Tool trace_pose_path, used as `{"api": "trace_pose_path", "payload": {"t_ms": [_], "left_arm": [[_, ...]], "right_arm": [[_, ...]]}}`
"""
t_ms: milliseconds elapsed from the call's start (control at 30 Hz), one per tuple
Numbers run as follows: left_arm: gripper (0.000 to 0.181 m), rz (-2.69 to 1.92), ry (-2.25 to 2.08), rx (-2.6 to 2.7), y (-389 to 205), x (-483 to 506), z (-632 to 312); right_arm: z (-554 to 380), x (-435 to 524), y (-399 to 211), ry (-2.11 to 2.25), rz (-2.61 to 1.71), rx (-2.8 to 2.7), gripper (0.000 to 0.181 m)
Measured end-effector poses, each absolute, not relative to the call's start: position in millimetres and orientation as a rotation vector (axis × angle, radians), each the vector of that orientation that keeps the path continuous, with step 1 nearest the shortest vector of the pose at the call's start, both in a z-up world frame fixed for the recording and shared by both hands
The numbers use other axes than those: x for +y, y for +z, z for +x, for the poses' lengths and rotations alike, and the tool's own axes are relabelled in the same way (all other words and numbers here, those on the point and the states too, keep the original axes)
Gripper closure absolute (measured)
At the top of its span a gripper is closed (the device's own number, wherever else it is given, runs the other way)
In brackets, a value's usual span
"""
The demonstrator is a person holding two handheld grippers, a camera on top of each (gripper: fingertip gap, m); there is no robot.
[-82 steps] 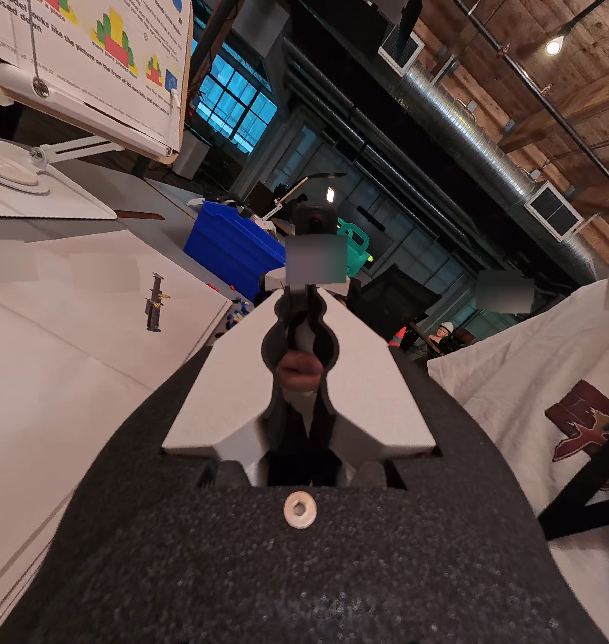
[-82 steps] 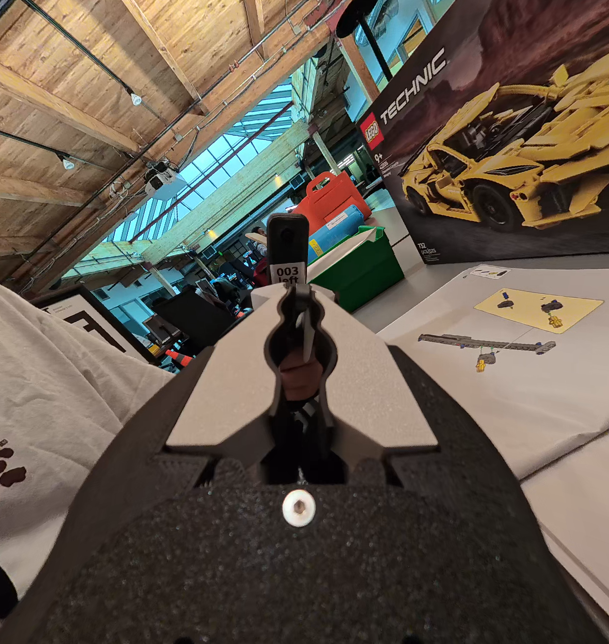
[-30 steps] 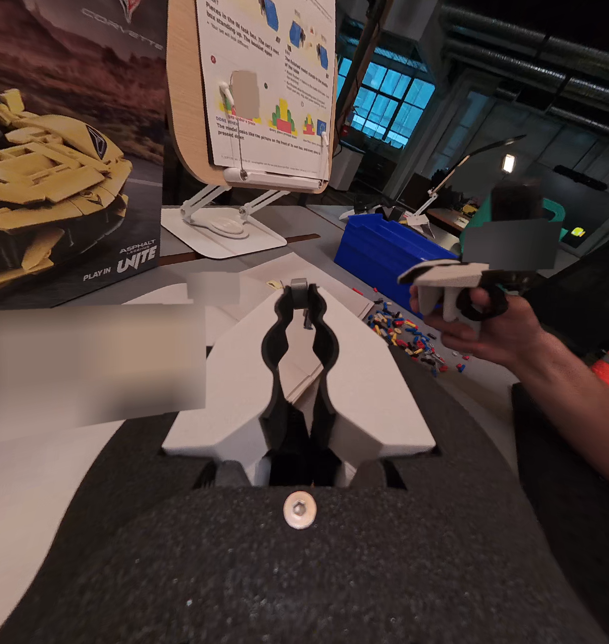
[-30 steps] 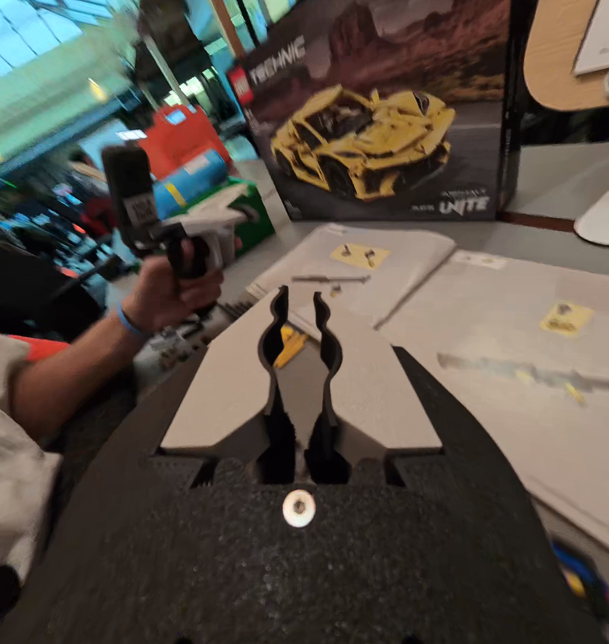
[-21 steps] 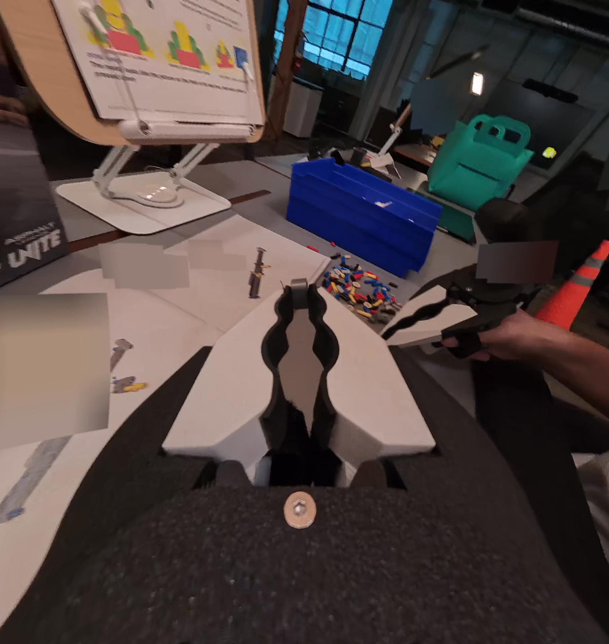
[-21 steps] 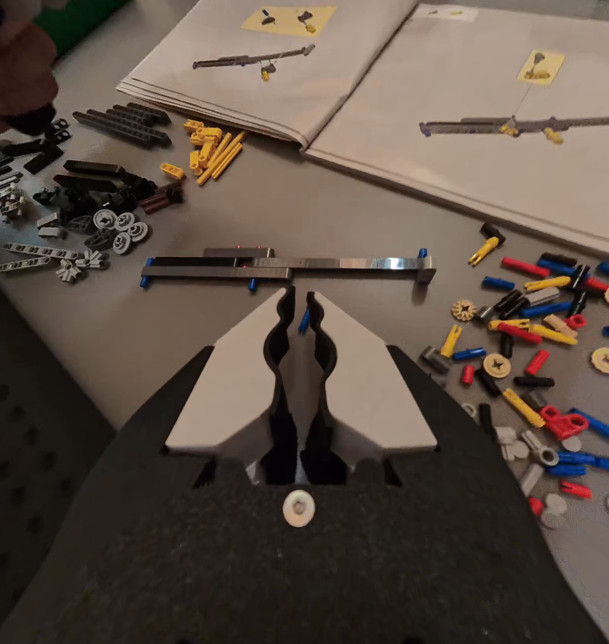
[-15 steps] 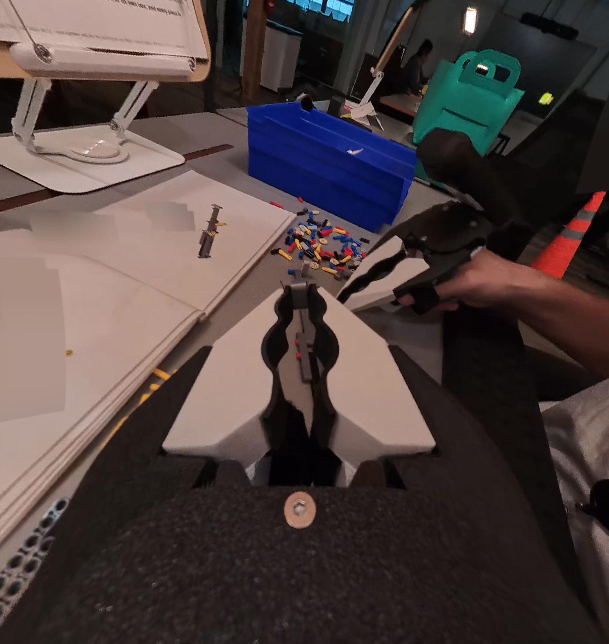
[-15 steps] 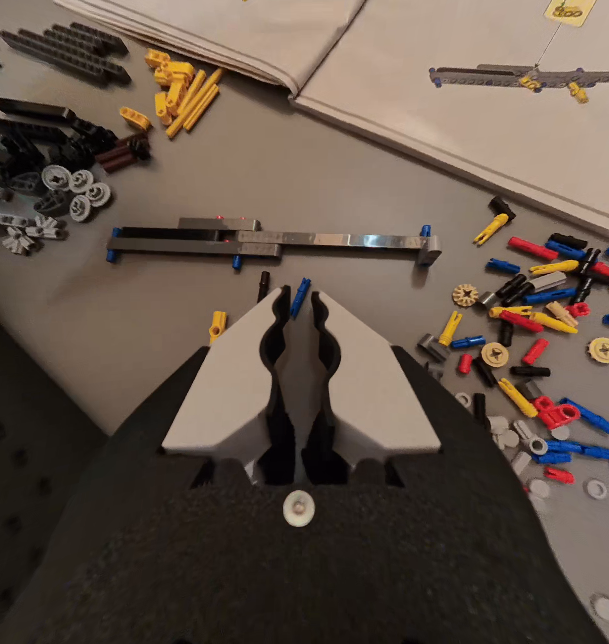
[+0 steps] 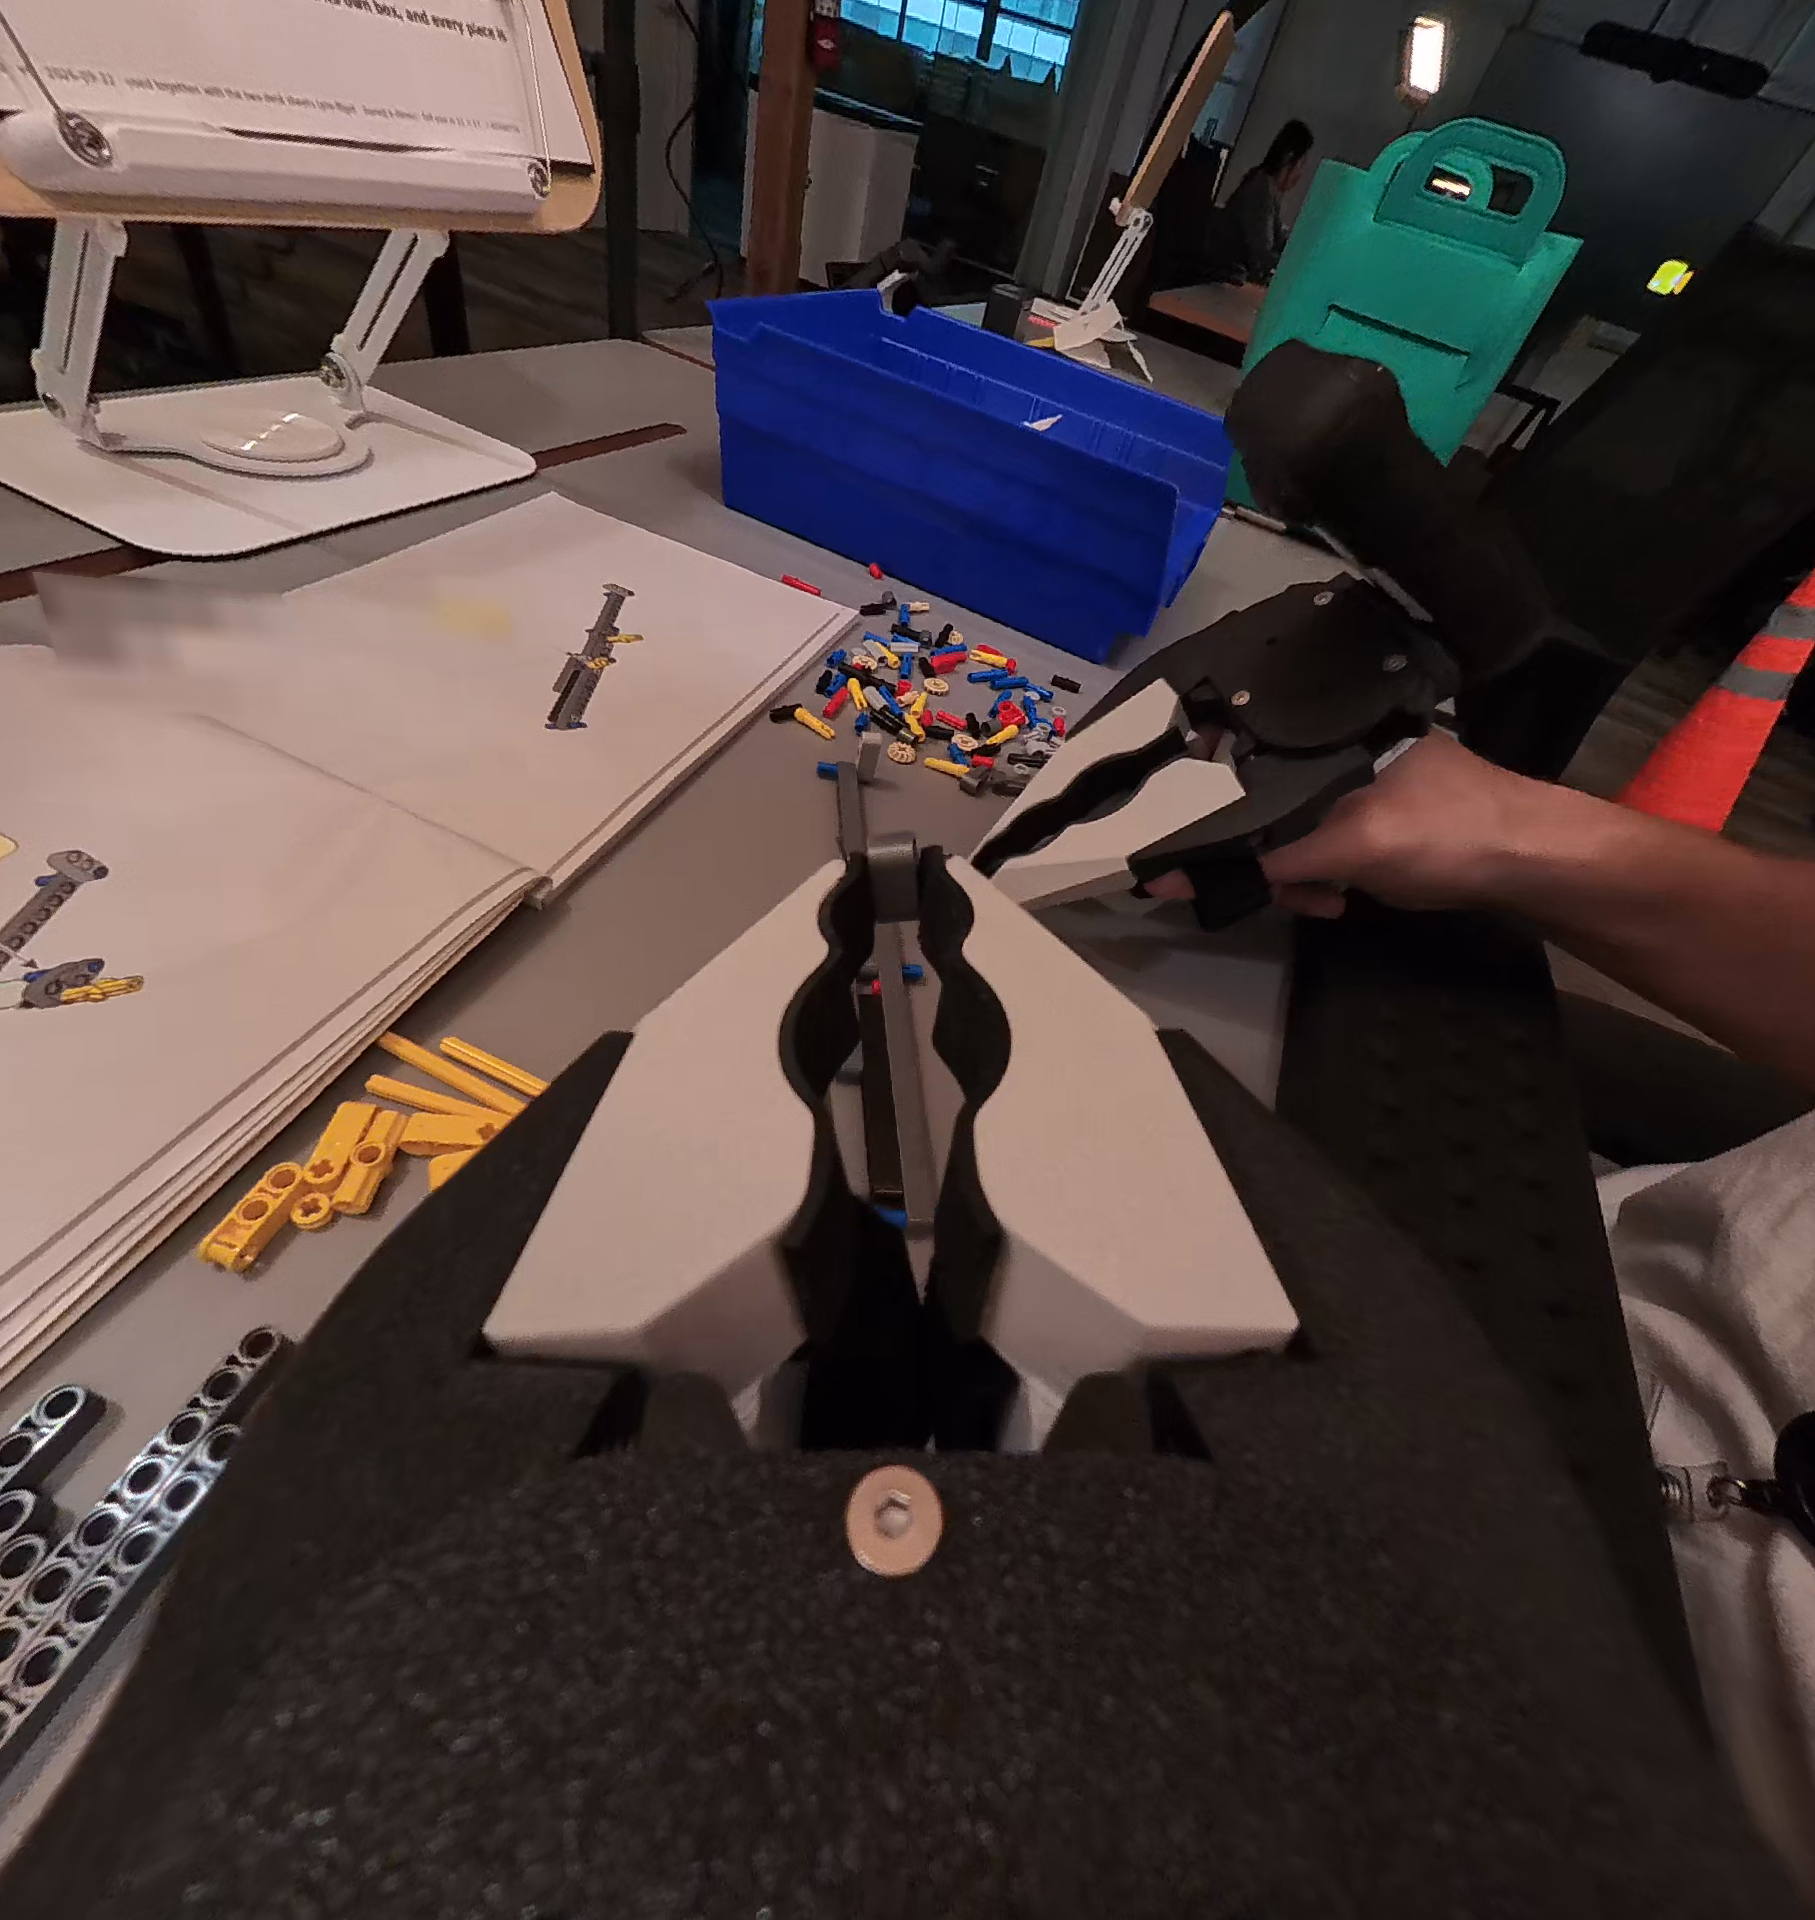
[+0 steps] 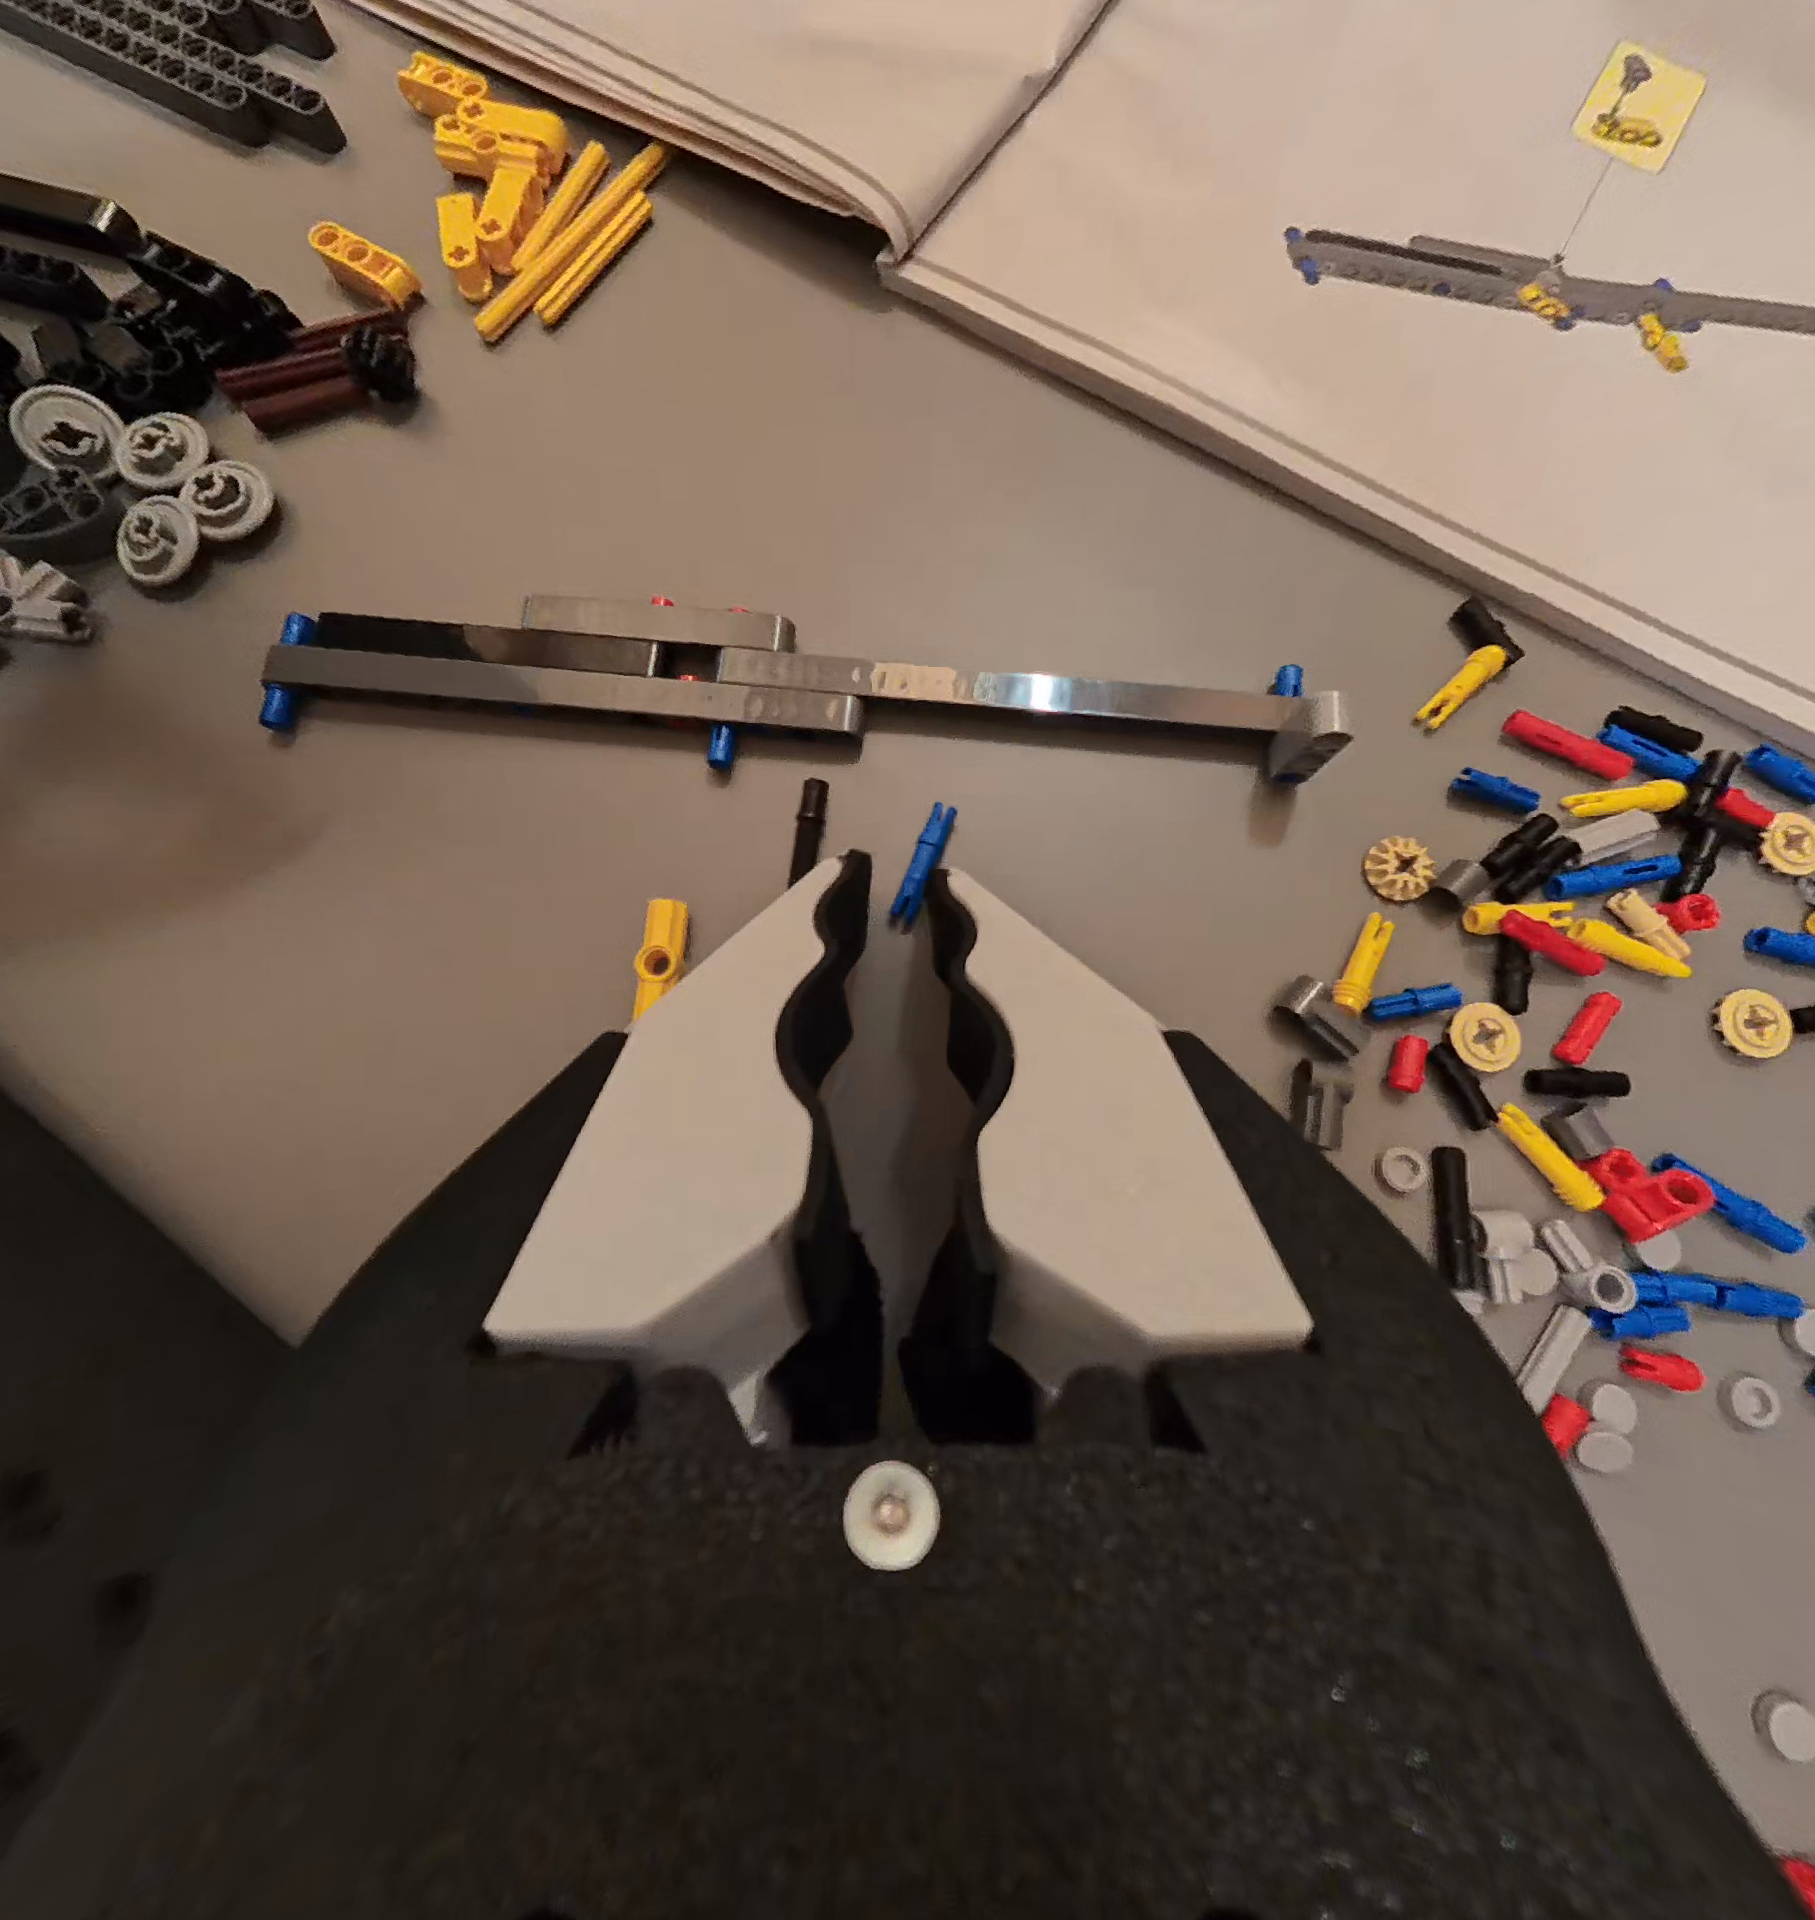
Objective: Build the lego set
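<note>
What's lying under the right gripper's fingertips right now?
Just past the right gripper tips a loose blue pin lies on the grey table, flanked by a black pin and a yellow connector. Whatever lies beneath the fingers is hidden.

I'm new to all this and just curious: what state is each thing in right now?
left tongs: shut on a grey piece.
right tongs: open, empty, tips near a blue pin.
beam assembly: partly built, lying flat.
instruction booklet: open, flat.
small pins: scattered loose.

Blue bin [image 9: 944, 468], yellow pins [image 10: 560, 229]
</note>
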State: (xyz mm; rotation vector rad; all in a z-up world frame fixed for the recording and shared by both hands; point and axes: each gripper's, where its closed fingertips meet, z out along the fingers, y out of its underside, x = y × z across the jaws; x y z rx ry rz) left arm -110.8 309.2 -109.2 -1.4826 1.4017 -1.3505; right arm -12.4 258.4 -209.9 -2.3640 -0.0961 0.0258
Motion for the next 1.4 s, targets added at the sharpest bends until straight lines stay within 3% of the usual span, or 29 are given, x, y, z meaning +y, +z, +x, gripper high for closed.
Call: {"api": "trace_pose_path", "payload": {"t_ms": [467, 700, 967, 1400], "left_arm": [[0.175, -1.488, -1.325, 1.508, -124, 298, -103], [0.175, -1.384, -1.100, 1.657, -136, 293, -100], [0.175, -1.330, -0.950, 1.529, -122, 319, -105], [0.175, -1.294, -0.862, 1.405, -110, 338, -119]], "right_arm": [[-7, 262, -214, -0.092, -2.361, -0.126, 0.178], [-6, 244, -204, 0.081, -2.498, -0.353, 0.178], [28, 168, -187, 0.392, -3.110, -1.037, 0.178], [84, 123, -195, -0.020, -3.643, -1.363, 0.178]]}}
